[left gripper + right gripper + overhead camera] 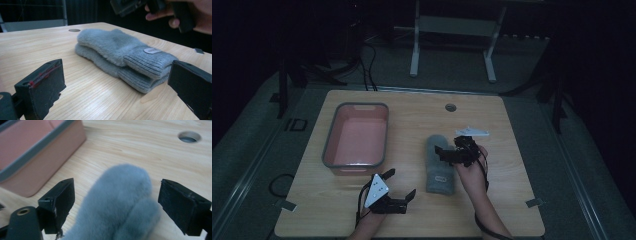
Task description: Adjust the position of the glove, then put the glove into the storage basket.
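Two grey fleece mittens lie stacked on the wooden table, cuffs toward the person, with a small label on the top cuff. My right gripper hovers just over the mittens' right side, jaws open. In the right gripper view the rounded mitten tip sits below and between the jaws of my right gripper, and neither pad touches it. My left gripper rests low at the table's front, left of the mittens, open and empty. It faces the mittens' cuffs from a short distance.
A pink bin with a grey rim stands at the table's left and shows in the right gripper view. A round cable hole sits near the far edge. Small tape marks lie by the front corners.
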Demonstrator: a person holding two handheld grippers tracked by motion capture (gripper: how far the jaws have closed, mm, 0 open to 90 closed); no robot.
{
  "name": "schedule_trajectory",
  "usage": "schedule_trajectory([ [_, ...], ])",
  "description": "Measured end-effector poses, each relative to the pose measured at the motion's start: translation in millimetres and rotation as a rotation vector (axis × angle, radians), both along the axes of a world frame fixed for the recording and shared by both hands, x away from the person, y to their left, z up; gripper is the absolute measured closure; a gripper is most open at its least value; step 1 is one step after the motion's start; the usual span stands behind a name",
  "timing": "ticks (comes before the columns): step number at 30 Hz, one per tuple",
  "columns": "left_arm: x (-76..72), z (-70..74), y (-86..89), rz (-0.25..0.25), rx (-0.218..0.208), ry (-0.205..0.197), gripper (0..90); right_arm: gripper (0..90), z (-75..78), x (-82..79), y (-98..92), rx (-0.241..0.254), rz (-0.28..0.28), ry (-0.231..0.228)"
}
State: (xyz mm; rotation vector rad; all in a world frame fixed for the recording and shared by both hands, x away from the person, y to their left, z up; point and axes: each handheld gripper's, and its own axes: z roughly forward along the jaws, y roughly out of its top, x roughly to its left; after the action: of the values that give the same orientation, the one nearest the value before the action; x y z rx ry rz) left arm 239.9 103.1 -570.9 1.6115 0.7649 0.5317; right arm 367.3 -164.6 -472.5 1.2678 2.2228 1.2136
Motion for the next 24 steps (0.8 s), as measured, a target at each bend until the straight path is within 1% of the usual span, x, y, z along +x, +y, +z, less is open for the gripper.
schedule_trajectory([
  [1,0.4,0.1,-0.4,0.002,0.004,0.002,1.2,13.6,2.7,2.7,1.1,-0.034,0.019,-0.022],
  [2,1.2,0.3,-1.0,0.003,0.010,0.007,1.2,13.6,3.3,3.7,1.8,-0.077,0.027,-0.043],
  [3,2.0,0.5,-1.4,-0.001,0.016,0.014,1.2,12.6,3.4,4.0,2.3,-0.133,0.045,-0.059],
  [4,3.0,0.8,-2.2,0.000,0.020,0.024,1.2,12.1,2.7,3.6,1.0,-0.169,0.072,-0.077],
  [6,5.3,1.8,-3.5,-0.012,0.024,0.058,1.2,12.1,0.3,0.1,-5.3,-0.203,0.085,-0.100],
  [7,6.1,2.3,-4.5,-0.011,0.027,0.062,1.2,11.9,-1.7,-1.9,-11.0,-0.226,0.091,-0.106],
  [8,6.9,3.4,-5.5,-0.002,0.036,0.064,1.2,12.0,-2.8,-2.7,-15.3,-0.226,0.096,-0.108],
  [9,8.4,5.1,-6.4,0.007,0.048,0.064,1.2,12.0,-3.8,-4.0,-21.5,-0.202,0.103,-0.108],
  [10,10.0,7.4,-7.0,0.013,0.047,0.062,1.2,13.1,-4.7,-5.3,-27.9,-0.180,0.113,-0.120],
  [11,12.5,11.0,-8.4,0.020,0.040,0.061,1.2,13.6,-5.5,-7.1,-33.6,-0.167,0.121,-0.144],
  [12,14.3,13.7,-9.5,0.021,0.041,0.064,1.2,13.8,-6.2,-10.0,-39.7,-0.166,0.125,-0.180],
  [14,19.6,20.6,-13.2,0.006,0.031,0.066,1.3,13.7,-8.5,-14.2,-49.2,-0.156,0.143,-0.220],
  [16,25.1,28.0,-18.3,-0.013,0.042,0.083,1.2,13.8,-11.3,-17.7,-57.5,-0.146,0.133,-0.232],
  [18,30.4,34.4,-22.9,-0.025,0.049,0.098,1.2,13.8,-14.6,-23.4,-65.3,-0.120,0.126,-0.250],
  [19,33.0,36.9,-25.1,-0.034,0.049,0.106,1.2,13.9,-16.0,-26.7,-68.0,-0.116,0.125,-0.256],
  [20,35.2,39.2,-26.8,-0.043,0.049,0.113,1.3,13.9,-17.1,-30.3,-69.8,-0.119,0.127,-0.249],
  [21,37.4,40.9,-28.6,-0.050,0.051,0.115,1.2,13.9,-17.9,-33.7,-71.0,-0.126,0.125,-0.229],
  [22,39.8,42.3,-29.8,-0.064,0.054,0.123,1.2,14.3,-18.2,-37.1,-72.3,-0.121,0.122,-0.209],
  [23,42.1,43.4,-31.1,-0.070,0.060,0.129,1.3,14.3,-18.5,-40.3,-73.9,-0.097,0.125,-0.200],
  [24,44.5,44.3,-32.8,-0.066,0.073,0.132,1.3,13.9,-19.1,-43.3,-75.0,-0.073,0.117,-0.195],
])
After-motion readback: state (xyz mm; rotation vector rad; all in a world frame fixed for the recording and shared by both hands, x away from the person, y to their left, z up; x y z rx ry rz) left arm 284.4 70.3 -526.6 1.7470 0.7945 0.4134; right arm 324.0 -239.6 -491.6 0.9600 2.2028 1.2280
